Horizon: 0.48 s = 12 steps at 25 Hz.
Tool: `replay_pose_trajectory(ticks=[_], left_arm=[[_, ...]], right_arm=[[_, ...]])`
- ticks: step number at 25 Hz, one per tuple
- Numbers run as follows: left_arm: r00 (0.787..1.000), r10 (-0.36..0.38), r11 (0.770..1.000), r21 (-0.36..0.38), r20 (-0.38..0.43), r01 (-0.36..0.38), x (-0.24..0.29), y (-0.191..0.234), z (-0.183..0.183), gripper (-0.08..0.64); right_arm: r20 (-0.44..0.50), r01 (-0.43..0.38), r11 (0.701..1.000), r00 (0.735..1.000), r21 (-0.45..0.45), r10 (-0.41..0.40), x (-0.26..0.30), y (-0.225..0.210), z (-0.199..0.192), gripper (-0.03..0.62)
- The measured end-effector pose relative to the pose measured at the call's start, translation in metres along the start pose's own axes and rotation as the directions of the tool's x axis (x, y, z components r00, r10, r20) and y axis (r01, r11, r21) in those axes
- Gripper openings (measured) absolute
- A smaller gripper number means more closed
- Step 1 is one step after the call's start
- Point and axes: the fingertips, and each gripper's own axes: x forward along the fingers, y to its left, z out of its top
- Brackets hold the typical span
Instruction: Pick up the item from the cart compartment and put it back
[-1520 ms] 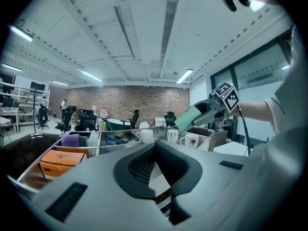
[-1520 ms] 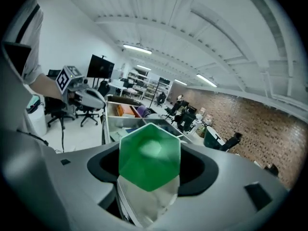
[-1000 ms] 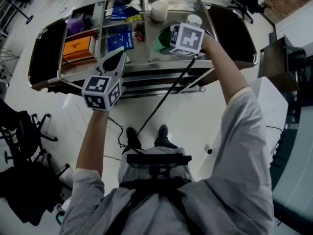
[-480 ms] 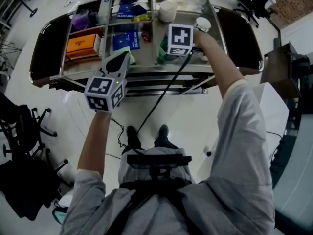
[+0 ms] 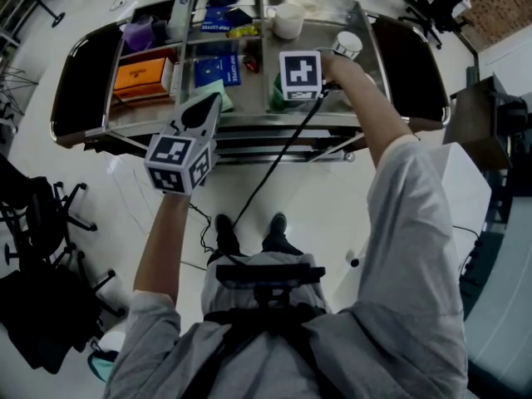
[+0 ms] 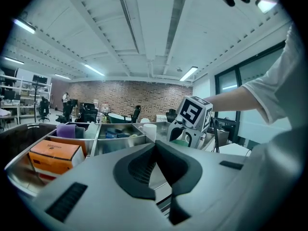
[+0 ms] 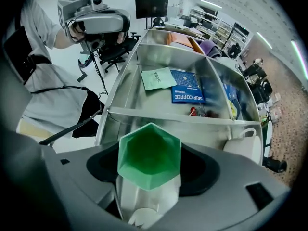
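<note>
Green cup (image 7: 148, 153) clamped upright in right gripper (image 7: 150, 173), jaws set wide on its sides; hangs over near right compartment of cart (image 5: 249, 120); put-back step, by my reading; next: lower to floor, release; left gripper (image 6: 155, 147) closed, empty, idle; against a second ago, right gripper sits nearer cart's front and more level.

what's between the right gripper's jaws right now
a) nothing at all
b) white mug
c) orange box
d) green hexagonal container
D: in the right gripper view, the green hexagonal container stands between the jaws of the right gripper, which close on its sides above the steel cart.
</note>
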Motion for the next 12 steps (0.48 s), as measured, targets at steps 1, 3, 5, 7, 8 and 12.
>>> replay_pose_trajectory(ticks=[1,3,5,7,8,12], left_arm=[[1.000,0.000,1.000,-0.005,0.001,0.000,0.000,0.001,0.000,0.000],[1.000,0.002,1.000,-0.011,0.002,-0.002,0.000,0.002,-0.001,0.000],[1.000,0.002,1.000,-0.013,0.001,-0.002,0.001,0.003,-0.003,0.000],[1.000,0.003,1.000,-0.014,-0.001,-0.003,0.001,0.003,-0.004,0.000],[1.000,0.003,1.000,-0.015,-0.002,-0.003,0.001,0.003,-0.004,0.000],[1.000,0.003,1.000,-0.017,-0.002,-0.003,0.001,0.004,-0.005,0.000]], right_arm=[[-0.002,-0.009,1.000,1.000,0.009,0.009,0.001,0.001,-0.001,0.334],[0.026,-0.009,1.000,1.000,0.014,0.009,0.001,0.000,0.003,0.336],[0.022,-0.020,0.999,1.000,0.038,0.020,0.002,-0.001,-0.001,0.337],[0.014,-0.037,0.997,0.999,0.067,0.037,0.003,0.000,-0.005,0.344],[0.024,-0.041,0.997,0.999,0.070,0.039,0.003,-0.001,-0.004,0.350],[0.015,-0.087,0.990,0.996,0.111,0.085,0.001,0.005,-0.009,0.411]])
